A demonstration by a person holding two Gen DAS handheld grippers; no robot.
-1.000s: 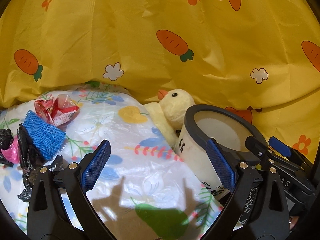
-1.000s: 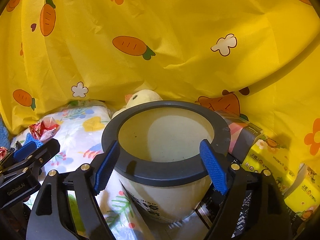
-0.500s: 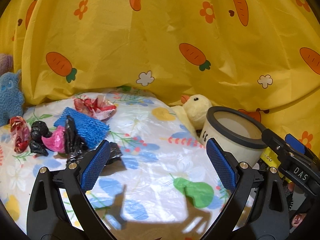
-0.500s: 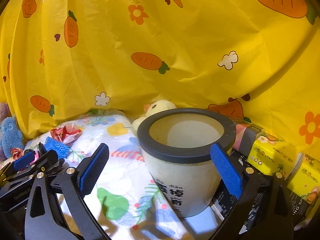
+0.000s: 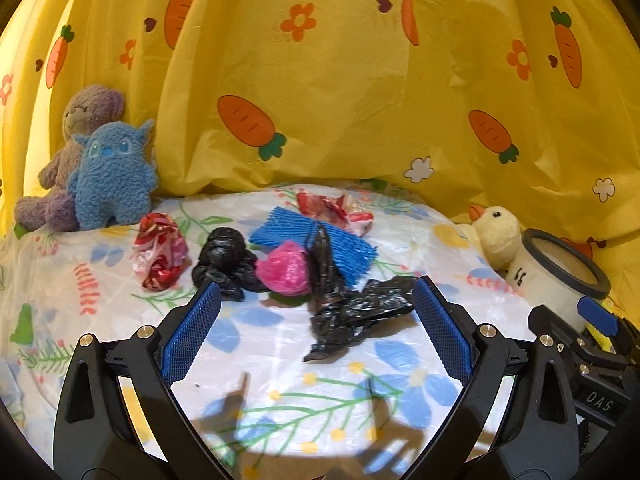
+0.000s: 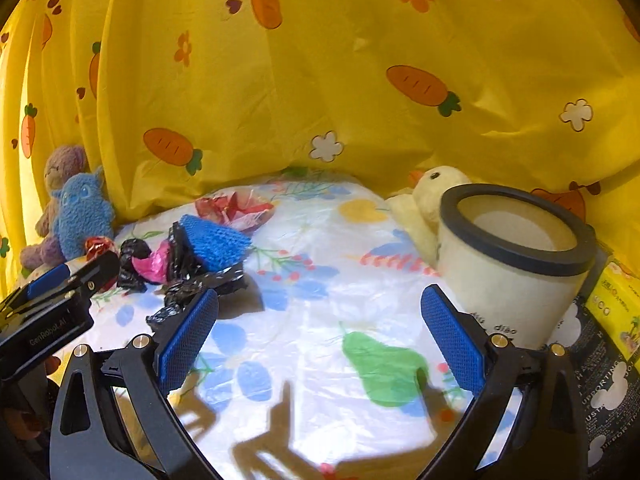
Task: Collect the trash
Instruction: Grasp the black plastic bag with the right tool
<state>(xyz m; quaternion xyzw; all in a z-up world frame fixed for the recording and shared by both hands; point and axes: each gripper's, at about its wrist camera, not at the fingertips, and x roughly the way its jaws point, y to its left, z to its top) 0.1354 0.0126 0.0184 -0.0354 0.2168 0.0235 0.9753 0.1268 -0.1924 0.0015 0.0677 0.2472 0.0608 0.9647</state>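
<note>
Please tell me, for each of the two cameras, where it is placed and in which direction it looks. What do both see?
Left wrist: sits on the left gripper, looking forward and down at the trash pile; its own open fingers show, and the right gripper at the right edge.
Right wrist: sits on the right gripper, facing the tablecloth beside the bin; its open, empty fingers show, and the left gripper at the left edge.
Shared: trash pile, bin, duck toy, blue plush toy, yellow curtain.
</note>
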